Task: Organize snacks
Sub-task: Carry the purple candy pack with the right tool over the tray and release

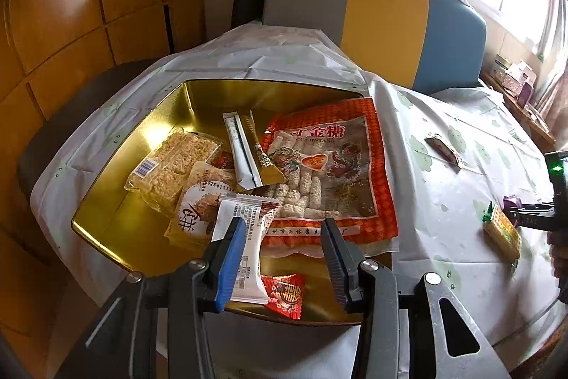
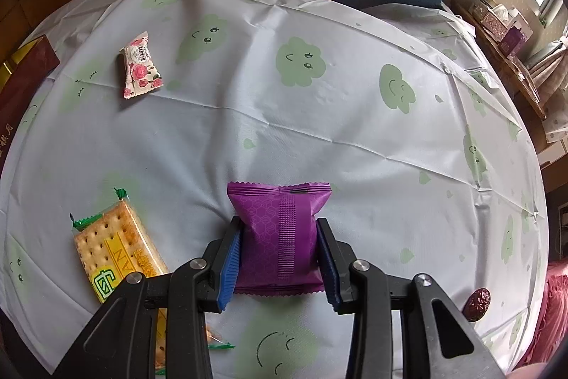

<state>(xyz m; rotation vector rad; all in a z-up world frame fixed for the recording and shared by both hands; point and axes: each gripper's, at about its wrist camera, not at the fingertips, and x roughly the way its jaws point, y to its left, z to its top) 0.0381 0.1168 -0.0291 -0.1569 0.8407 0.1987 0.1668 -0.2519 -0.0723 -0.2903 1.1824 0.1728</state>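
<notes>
Your left claw (image 1: pixel 284 258) hangs over the gold tin (image 1: pixel 170 102) with its jaws parted and nothing pressed between them; the white sachet (image 1: pixel 245 237) lies just beside the blue pad, apparently resting in the tin with the other snacks. The tin also holds the big red bag of rice sticks (image 1: pixel 330 166), a puffed rice bar (image 1: pixel 174 162), a gold stick pack (image 1: pixel 248 148) and a small red candy (image 1: pixel 285 295).

Your right claw (image 2: pixel 278 258) is clamped on the purple pouch (image 2: pixel 278 229) by its 2 long sides, just above the bench (image 2: pixel 319 116). Whether the pouch is lifted clear of the cloth is hard to judge from this angle.

To do this step well, lift the pouch straight up before swinging toward the tin, so it doesn't drag the cloth. Keep clear of the cracker packet (image 2: pixel 117 254) on the near left. Move the left claw aside first, then release low over a bare patch of gold. The rose-print candy (image 2: pixel 140 66) and the red date (image 2: pixel 477 302) are left to collect.
</notes>
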